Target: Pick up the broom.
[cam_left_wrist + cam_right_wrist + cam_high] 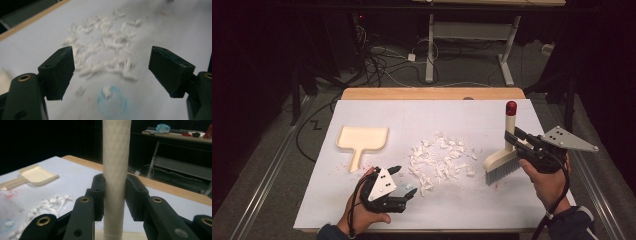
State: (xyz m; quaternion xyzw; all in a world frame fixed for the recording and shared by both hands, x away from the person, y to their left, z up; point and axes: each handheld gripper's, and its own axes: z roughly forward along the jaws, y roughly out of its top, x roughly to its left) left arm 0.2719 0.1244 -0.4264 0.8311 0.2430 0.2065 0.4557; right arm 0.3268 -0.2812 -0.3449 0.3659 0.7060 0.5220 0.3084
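With the right tool [515,141] clamped on the brush [503,162] handle, bristles just right of the paper scraps [439,160] on the counter [492,200], and the left tool [404,186] apart and empty near them, sweeping seems about to begin; next the left should fetch the dustpan [362,140] beyond it.

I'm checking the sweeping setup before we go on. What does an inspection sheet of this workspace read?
Surface: white sheet over a wooden table, faint red and blue marks.
Job's things: brush upright; dustpan lying flat; paper scraps piled mid-sheet.
Clutter: nothing seen.
Grippers: right gripper shut on the brush handle; left gripper open, empty, near the scraps.
Cables: loose cables on the floor beyond.
Surroundings: dark room, white desk frame behind.
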